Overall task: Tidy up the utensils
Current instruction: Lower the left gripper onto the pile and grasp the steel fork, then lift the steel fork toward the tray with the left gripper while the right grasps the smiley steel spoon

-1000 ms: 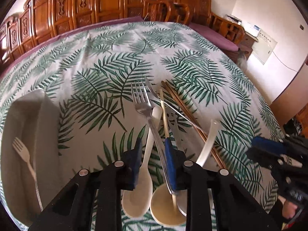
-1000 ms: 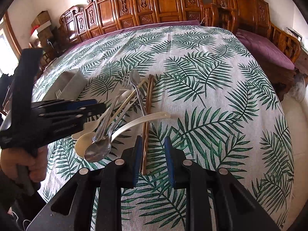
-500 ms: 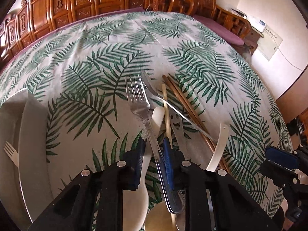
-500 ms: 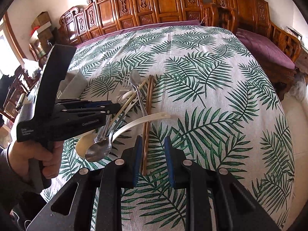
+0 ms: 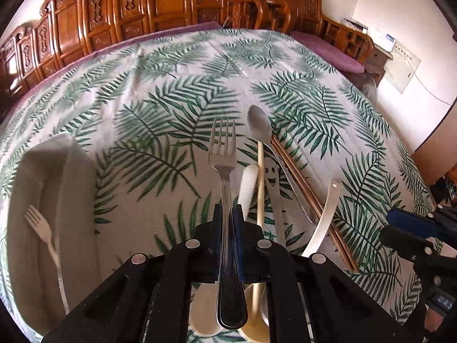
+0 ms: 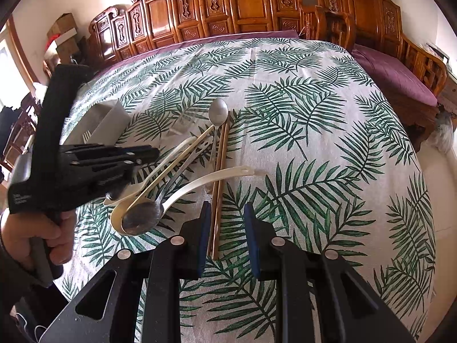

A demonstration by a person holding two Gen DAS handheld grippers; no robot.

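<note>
My left gripper (image 5: pixel 227 214) has its jaws closing on the handle of a metal fork (image 5: pixel 222 154), pads pressing it; the fork sticks out forward, raised off the pile. The pile lies just right of it: a metal spoon (image 5: pixel 258 125), a cream stick-handled spoon (image 5: pixel 260 177), a white ladle spoon (image 5: pixel 322 217) and brown chopsticks (image 5: pixel 308 197). A grey tray (image 5: pixel 71 171) at the left holds a white fork (image 5: pixel 40 225). My right gripper (image 6: pixel 227 237) stands open above the near end of the chopsticks (image 6: pixel 220 177), touching nothing. A hand holds the left gripper (image 6: pixel 142 157) at the left.
The round table wears a palm-leaf cloth (image 6: pixel 314 114). Carved wooden chairs (image 6: pixel 242 8) ring its far side, and a bench with a purple cushion (image 6: pixel 400 80) stands at the right. The table's edge drops off at the right (image 6: pixel 428 200).
The left gripper's jaws have come together on the metal fork's handle, and the fork has come up and away from the other utensils. The right gripper has stayed put.
</note>
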